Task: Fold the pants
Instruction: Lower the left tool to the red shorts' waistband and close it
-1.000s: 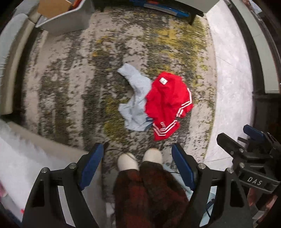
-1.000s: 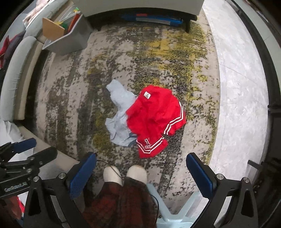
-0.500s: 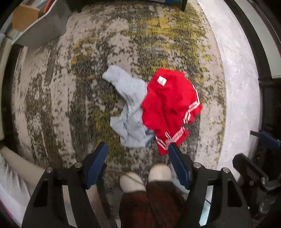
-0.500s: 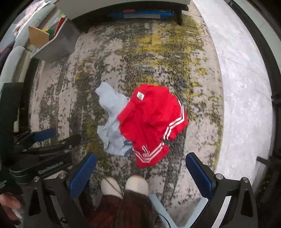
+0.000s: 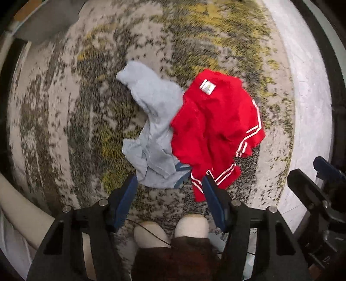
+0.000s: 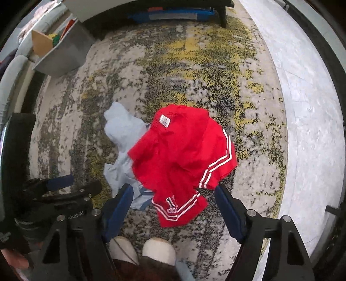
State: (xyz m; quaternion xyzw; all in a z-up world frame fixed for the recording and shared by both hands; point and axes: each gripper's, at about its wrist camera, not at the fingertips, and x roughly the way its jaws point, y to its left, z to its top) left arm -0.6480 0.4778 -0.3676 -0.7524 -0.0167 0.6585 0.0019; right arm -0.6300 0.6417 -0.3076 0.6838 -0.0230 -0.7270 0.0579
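Red shorts (image 5: 214,127) with white side stripes lie crumpled on the patterned rug, overlapping a light blue garment (image 5: 153,129) on their left. Both also show in the right wrist view: the red shorts (image 6: 183,155) and the light blue garment (image 6: 123,138). My left gripper (image 5: 169,190) is open and empty, above the near edges of both garments. My right gripper (image 6: 173,201) is open and empty, above the near hem of the red shorts. The right gripper also shows at the right edge of the left wrist view (image 5: 320,190), and the left gripper at the left of the right wrist view (image 6: 62,190).
The grey and yellow rug (image 6: 194,71) borders pale marble floor (image 6: 307,108) on the right. A grey bin (image 6: 62,51) with items stands at the back left beside a sofa (image 6: 10,80). Furniture with blue items beneath (image 6: 168,15) stands at the back. My slippered feet (image 6: 157,248) are below.
Both grippers have moved down and forward toward the garments, which look larger. The left gripper's jaws have narrowed. The clothes have not moved.
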